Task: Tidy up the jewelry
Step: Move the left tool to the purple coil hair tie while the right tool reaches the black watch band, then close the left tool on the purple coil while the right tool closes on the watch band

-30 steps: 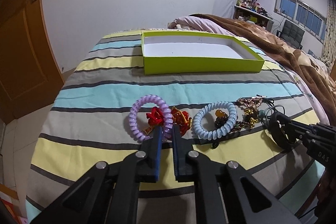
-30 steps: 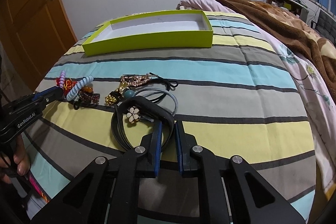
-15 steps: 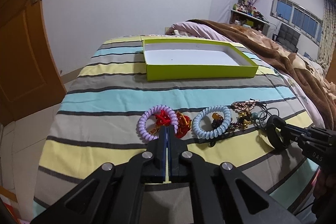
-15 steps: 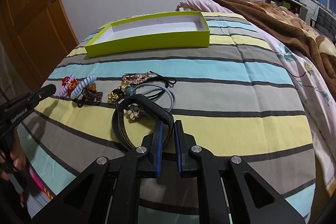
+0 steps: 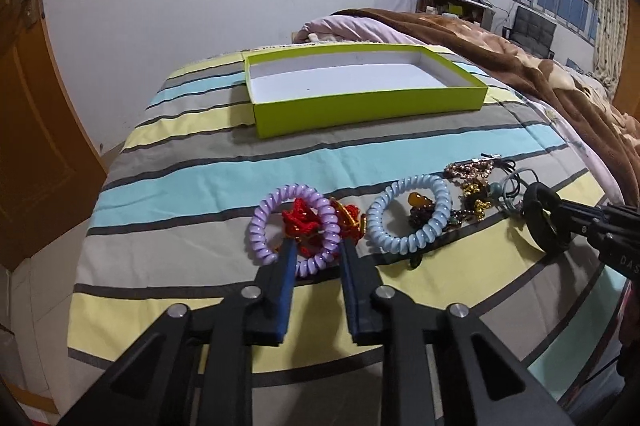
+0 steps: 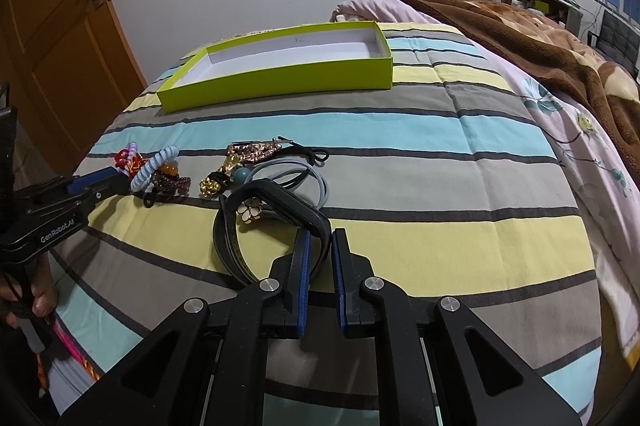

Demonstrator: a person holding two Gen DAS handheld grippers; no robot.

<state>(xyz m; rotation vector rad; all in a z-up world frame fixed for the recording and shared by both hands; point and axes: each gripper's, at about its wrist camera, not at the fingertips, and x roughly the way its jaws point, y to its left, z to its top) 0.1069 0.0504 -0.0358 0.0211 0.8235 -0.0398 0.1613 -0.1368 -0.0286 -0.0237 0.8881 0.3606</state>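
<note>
Jewelry lies in a row across the striped bed (image 5: 200,182), with the green box (image 5: 360,106) empty beyond it, ready to receive pieces; the left gripper (image 5: 316,246) has its jaws opening around the near arc of the purple coil band (image 5: 264,246), not pressing; the right gripper (image 6: 320,238) has its jaws clamped on the black headband (image 6: 288,200), presumably to carry it boxward.
</note>
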